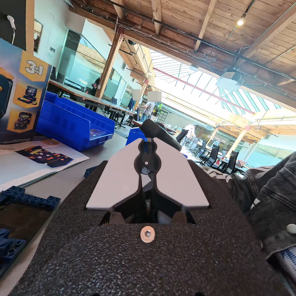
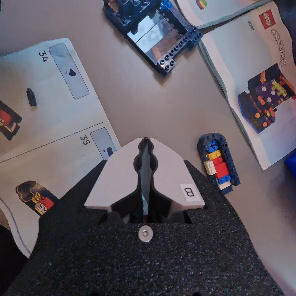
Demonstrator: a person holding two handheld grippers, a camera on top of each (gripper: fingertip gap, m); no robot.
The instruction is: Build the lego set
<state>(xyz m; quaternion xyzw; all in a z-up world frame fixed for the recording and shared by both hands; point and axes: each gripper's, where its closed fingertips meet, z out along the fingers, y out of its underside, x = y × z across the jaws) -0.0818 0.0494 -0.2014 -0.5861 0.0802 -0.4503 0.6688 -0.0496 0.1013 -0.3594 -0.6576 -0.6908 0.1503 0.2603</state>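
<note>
My left gripper [image 1: 147, 141] is raised above the table and tilted up toward the room. It is shut on a small thin blue and grey piece [image 1: 147, 145] pinched at the fingertips. A black rounded object [image 1: 157, 130] sits just behind the tips. My right gripper [image 2: 145, 139] points down at the grey table [image 2: 144, 104]. It is shut on a tiny black piece [image 2: 145, 138] that shows only as a dark dot at the tips. A dark blue rounded plate with red, yellow, white and blue bricks [image 2: 217, 165] lies just right of it.
A dark blue build with shiny panels [image 2: 153, 36] lies ahead, also at lower left [image 1: 32, 201]. An open instruction page [image 2: 56, 104] carries a loose black pin [image 2: 31, 96]. A booklet [image 2: 256, 80] lies right. A blue bin [image 1: 72, 121] and set box [image 1: 24, 96] stand left. The gap from one gripper's tips to the other's is roughly 15 cm.
</note>
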